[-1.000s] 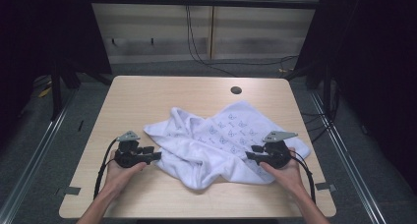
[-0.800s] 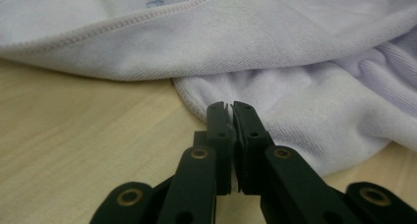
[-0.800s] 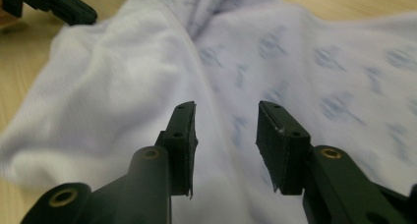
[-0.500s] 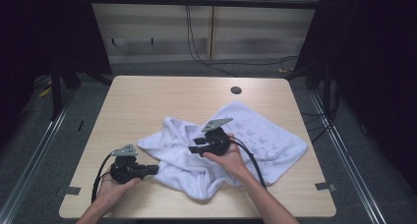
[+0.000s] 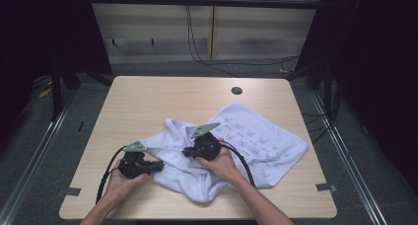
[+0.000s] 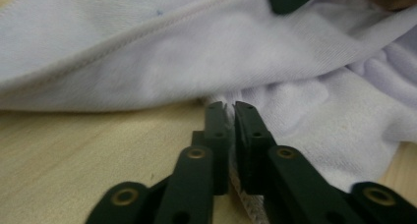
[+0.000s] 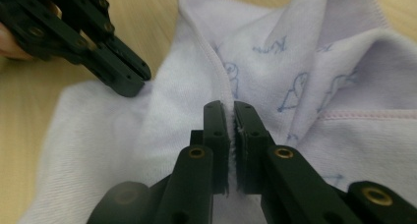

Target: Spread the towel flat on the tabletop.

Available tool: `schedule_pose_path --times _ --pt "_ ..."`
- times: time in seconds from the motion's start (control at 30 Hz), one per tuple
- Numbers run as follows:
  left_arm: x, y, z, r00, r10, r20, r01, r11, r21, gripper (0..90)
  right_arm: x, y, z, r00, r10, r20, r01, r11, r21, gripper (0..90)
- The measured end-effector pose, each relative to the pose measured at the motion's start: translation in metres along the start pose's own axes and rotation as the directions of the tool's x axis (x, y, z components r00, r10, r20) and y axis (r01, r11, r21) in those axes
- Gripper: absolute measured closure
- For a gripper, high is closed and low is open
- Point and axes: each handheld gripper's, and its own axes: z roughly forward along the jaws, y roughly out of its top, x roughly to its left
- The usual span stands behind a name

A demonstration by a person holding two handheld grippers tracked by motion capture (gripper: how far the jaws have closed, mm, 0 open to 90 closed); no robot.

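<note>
We have a white towel (image 5: 236, 146) printed with small blue figures lying rumpled on the near half of the wooden counter (image 5: 148, 96), its right part spread flat and its left part bunched into folds. Our left hand-held gripper (image 5: 156, 167) sits low at the towel's left edge, jaws pressed together on a thin strip of hem; in the left gripper view that hem (image 6: 231, 135) runs straight up between the two black jaws, with the counter bare to the left of it. Our right hand-held gripper (image 5: 186, 152) has just been closing, and in the right gripper view a stitched seam of the towel (image 7: 231, 130) is now pinched between its jaws, the left hand-held gripper (image 7: 129, 84) resting close by on the same fold. Both grips lie near each other along one edge (the reason, we judge, is to find a stretch of hem and draw it out between the two hands). From here we would expect the hands to part, pulling the bunched side taut so the cloth can be straightened or folded; the risk is that a thin pinch of hem slips free.
</note>
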Motion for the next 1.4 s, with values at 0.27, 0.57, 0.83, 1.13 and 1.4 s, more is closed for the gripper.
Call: schedule_pose_path --times 0.27,0.57,0.83,1.13,1.4 --pt "0.000 -0.002 -0.009 0.9998 -0.008 -0.021 0.007 0.9998 -0.020 87.8 -0.016 -0.010 -0.094 0.9921 0.060 0.111 -0.043 0.988 -0.150 86.1" --pt "-0.020 -0.018 -0.024 0.9999 0.003 0.016 -0.003 1.0000 0.006 87.8 -0.028 -0.104 -0.177 0.9488 0.185 0.256 -0.163 0.981 -0.104 86.0" --pt "-0.039 -0.008 -0.024 0.9954 0.052 0.081 -0.048 0.9975 -0.052 72.8 -0.019 -0.142 -0.193 0.9387 0.222 0.264 -0.215 0.975 -0.054 64.0" --pt "-0.027 0.033 0.027 0.9989 0.005 0.047 -0.003 0.9984 -0.056 59.6 -0.039 -0.079 -0.146 0.9716 0.160 0.174 -0.145 0.985 -0.094 59.6" --pt "-0.029 0.032 0.040 0.9960 0.006 0.089 -0.005 0.9998 -0.017 81.5 -0.053 -0.050 -0.076 0.9818 0.138 0.130 -0.140 0.990 0.008 51.5"
